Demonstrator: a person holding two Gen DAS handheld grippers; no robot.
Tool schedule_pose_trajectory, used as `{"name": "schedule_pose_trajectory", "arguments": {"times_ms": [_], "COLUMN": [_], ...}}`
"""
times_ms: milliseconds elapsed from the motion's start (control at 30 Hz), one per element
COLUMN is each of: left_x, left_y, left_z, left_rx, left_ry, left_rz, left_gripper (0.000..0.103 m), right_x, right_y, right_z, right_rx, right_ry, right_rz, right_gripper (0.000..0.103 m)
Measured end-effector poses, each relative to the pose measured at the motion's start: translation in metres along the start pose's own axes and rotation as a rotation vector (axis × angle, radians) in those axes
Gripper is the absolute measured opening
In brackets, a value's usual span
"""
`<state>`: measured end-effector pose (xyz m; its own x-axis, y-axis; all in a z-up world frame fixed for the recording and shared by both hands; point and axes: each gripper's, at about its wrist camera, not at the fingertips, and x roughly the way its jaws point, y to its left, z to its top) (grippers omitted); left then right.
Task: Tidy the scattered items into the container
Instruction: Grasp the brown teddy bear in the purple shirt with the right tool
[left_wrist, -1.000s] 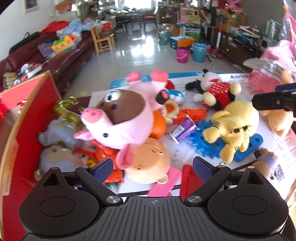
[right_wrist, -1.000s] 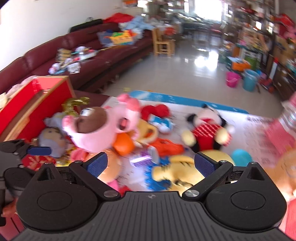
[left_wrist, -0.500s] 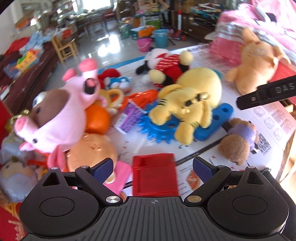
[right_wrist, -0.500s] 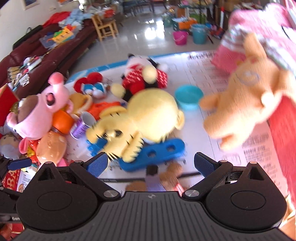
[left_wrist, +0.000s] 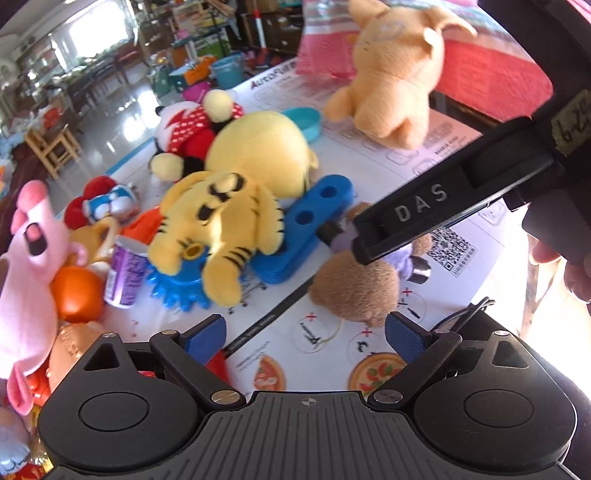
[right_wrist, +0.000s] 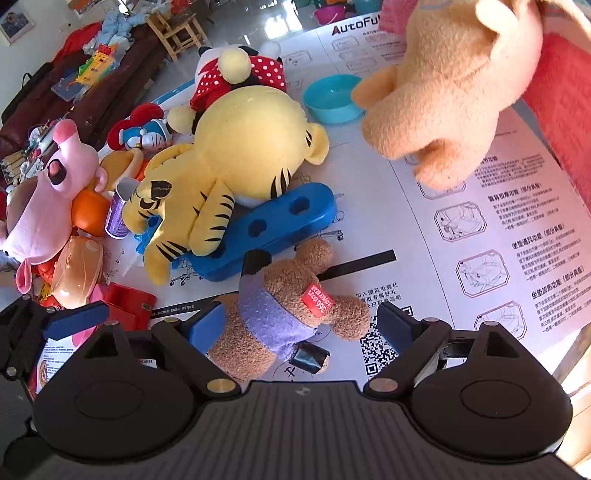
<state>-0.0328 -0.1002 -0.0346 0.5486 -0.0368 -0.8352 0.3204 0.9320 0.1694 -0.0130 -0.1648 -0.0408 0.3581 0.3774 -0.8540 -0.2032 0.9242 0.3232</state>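
A small brown bear (right_wrist: 288, 314) in a purple shirt lies on the white printed sheet (right_wrist: 480, 229). My right gripper (right_wrist: 301, 326) points down over it with the bear between its jaws; the jaws are closing and the right pad stands a little off the bear's arm. In the left wrist view the same bear (left_wrist: 354, 291) lies under a right gripper finger (left_wrist: 424, 218). My left gripper (left_wrist: 304, 336) hovers open over the sheet just short of the bear, nothing between its pads. The red container is out of view.
A yellow tiger plush (right_wrist: 240, 158) lies on a blue plastic bar (right_wrist: 280, 221) just beyond the bear. A pink pig plush (right_wrist: 44, 199), a purple cup (left_wrist: 123, 273) and a small red box (right_wrist: 129, 306) crowd the left. A tan plush (right_wrist: 454, 85) and a teal bowl (right_wrist: 332, 98) sit farther back.
Both grippers swung right, away from the red container and the pig, and sank toward the table. The right one came down around the brown bear and its jaws narrowed slightly.
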Motion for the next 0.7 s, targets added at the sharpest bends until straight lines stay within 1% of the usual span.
{"name": "schedule_pose_trajectory", "arguments": {"times_ms": [167, 267, 333, 367, 400, 433, 467, 500, 567, 600, 633, 700], "left_x": [0.016, 0.029, 0.039, 0.043, 0.048, 0.051, 0.053, 0.054, 0.056, 0.057, 0.058, 0.06], "left_y": [-0.023, -0.034, -0.035, -0.033, -0.031, -0.028, -0.024, -0.017, -0.003, 0.003, 0.009, 0.018], "left_z": [0.012, 0.015, 0.015, 0.015, 0.014, 0.014, 0.013, 0.012, 0.012, 0.011, 0.011, 0.011], "left_rx": [0.072, 0.106, 0.099, 0.09, 0.077, 0.063, 0.047, 0.019, -0.047, -0.076, -0.098, -0.133], "left_ry": [0.009, 0.024, 0.053, 0.069, 0.084, 0.096, 0.103, 0.107, 0.124, 0.132, 0.143, 0.152], "left_rz": [-0.016, -0.015, -0.025, -0.036, -0.049, -0.051, -0.048, -0.063, -0.106, -0.123, -0.136, -0.151], "left_gripper": [0.099, 0.098, 0.092, 0.085, 0.076, 0.073, 0.063, 0.055, 0.054, 0.051, 0.043, 0.038], "right_x": [0.005, 0.006, 0.007, 0.008, 0.009, 0.01, 0.01, 0.01, 0.009, 0.009, 0.009, 0.008], "right_y": [-0.016, -0.015, -0.015, -0.015, -0.015, -0.014, -0.013, -0.012, -0.011, -0.011, -0.012, -0.017], "right_z": [-0.001, 0.0, 0.001, 0.001, 0.002, 0.002, 0.002, 0.001, 0.001, 0.001, 0.001, 0.002], "right_rx": [0.113, 0.113, 0.113, 0.12, 0.125, 0.125, 0.122, 0.12, 0.127, 0.135, 0.143, 0.17], "right_ry": [0.057, 0.058, 0.063, 0.069, 0.074, 0.075, 0.074, 0.073, 0.066, 0.06, 0.054, 0.045], "right_rz": [0.069, 0.086, 0.093, 0.098, 0.101, 0.106, 0.112, 0.121, 0.147, 0.157, 0.165, 0.17], "right_gripper": [0.091, 0.09, 0.088, 0.089, 0.089, 0.089, 0.089, 0.089, 0.089, 0.089, 0.089, 0.088]}}
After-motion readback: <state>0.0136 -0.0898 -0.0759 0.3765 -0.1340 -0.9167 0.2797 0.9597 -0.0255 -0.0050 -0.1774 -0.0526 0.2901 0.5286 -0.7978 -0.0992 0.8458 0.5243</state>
